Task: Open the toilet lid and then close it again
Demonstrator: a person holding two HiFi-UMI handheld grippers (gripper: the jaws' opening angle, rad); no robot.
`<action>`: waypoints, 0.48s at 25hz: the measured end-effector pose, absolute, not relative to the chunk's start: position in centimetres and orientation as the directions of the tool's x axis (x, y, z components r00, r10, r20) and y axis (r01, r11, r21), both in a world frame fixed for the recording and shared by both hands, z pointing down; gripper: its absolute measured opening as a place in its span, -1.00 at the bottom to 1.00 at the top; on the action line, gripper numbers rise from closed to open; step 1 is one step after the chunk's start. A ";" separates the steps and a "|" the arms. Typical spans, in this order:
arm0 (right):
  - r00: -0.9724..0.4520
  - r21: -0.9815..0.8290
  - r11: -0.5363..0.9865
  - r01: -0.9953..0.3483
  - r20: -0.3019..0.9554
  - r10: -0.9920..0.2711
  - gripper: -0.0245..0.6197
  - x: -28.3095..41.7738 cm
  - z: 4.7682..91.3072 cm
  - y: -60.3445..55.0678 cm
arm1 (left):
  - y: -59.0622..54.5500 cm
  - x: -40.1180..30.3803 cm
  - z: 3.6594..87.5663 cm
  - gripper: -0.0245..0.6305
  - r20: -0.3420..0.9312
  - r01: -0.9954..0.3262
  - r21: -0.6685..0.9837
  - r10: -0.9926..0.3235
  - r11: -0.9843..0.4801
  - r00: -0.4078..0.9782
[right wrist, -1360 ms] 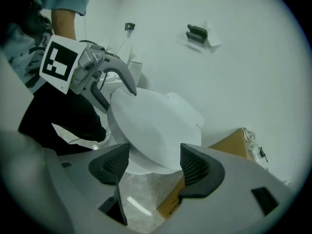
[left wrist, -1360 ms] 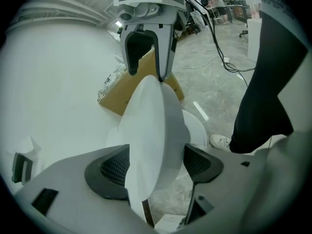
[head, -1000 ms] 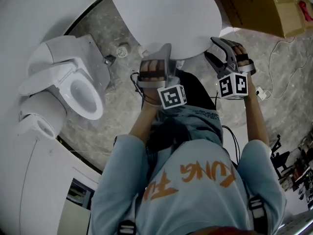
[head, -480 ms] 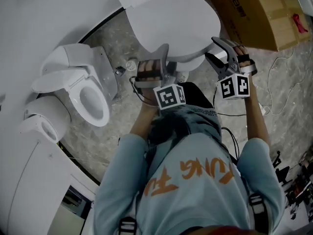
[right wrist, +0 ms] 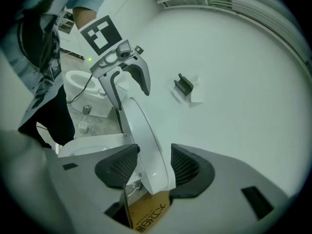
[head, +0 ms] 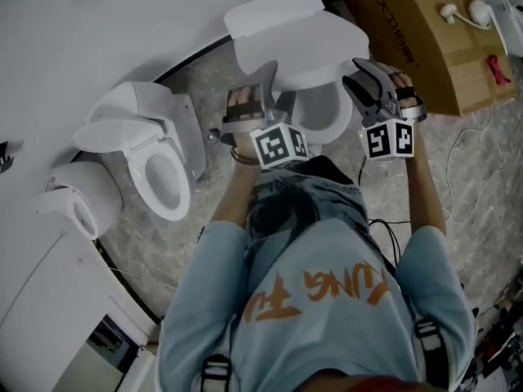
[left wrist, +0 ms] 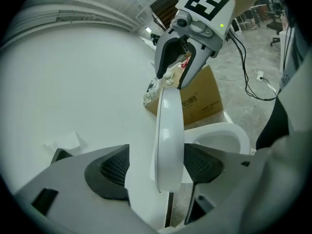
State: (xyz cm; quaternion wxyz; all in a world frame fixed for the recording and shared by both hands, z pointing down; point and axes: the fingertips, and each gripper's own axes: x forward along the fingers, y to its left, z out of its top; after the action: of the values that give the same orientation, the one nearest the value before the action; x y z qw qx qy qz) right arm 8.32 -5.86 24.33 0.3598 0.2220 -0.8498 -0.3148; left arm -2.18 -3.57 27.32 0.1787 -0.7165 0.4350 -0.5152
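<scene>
Lid (head: 304, 33) rim betw. L tongs (head: 272, 78); R tongs (head: 360, 73)

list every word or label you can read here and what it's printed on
"KUNG FU": orange letters on the person's light blue shirt, upside down in the head view; the second word is partly creased.
Dark Chinese characters on the side of the cardboard box: too small and blurred to read for sure.
The two marker cubes: black-and-white coded squares, no letters or numbers.
</scene>
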 end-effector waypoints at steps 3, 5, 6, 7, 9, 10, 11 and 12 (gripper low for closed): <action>-0.655 0.702 0.697 -0.148 0.458 -0.601 -0.21 7.6 22.9 -7.3 | -5.2 -3.0 26.1 0.18 0.565 -0.466 -0.700 -0.819 -0.541 0.100; -0.661 0.704 0.694 -0.154 0.449 -0.602 -0.19 7.1 22.1 -8.1 | -6.2 -3.7 25.3 0.18 0.553 -0.475 -0.703 -0.827 -0.530 0.103; -0.663 0.703 0.693 -0.159 0.444 -0.603 -0.18 6.8 21.7 -8.5 | -6.7 -4.1 24.9 0.17 0.548 -0.477 -0.705 -0.830 -0.525 0.103; -0.664 0.703 0.691 -0.166 0.439 -0.605 -0.18 6.5 21.4 -8.9 | -7.3 -4.4 24.4 0.17 0.544 -0.481 -0.705 -0.833 -0.521 0.104; -0.657 0.716 0.676 -0.172 0.428 -0.621 -0.21 5.8 20.9 -10.1 | -8.5 -5.0 23.6 0.16 0.537 -0.489 -0.703 -0.836 -0.516 0.112; -0.649 0.727 0.664 -0.174 0.422 -0.633 -0.23 5.5 20.8 -11.0 | -9.1 -5.3 23.3 0.14 0.533 -0.492 -0.702 -0.838 -0.515 0.117; -0.640 0.738 0.650 -0.180 0.414 -0.647 -0.25 5.1 20.6 -12.0 | -9.7 -5.5 22.9 0.11 0.529 -0.496 -0.700 -0.840 -0.514 0.122; -0.632 0.748 0.635 -0.191 0.402 -0.663 -0.29 4.6 20.4 -13.0 | -10.2 -5.8 22.6 0.09 0.524 -0.501 -0.699 -0.842 -0.510 0.126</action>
State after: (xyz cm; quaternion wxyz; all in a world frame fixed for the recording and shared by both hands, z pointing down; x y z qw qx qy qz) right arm 4.63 -12.97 20.38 0.3448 0.2555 -0.8359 -0.3423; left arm -5.81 -10.25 22.62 0.1801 -0.7285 0.4609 -0.4738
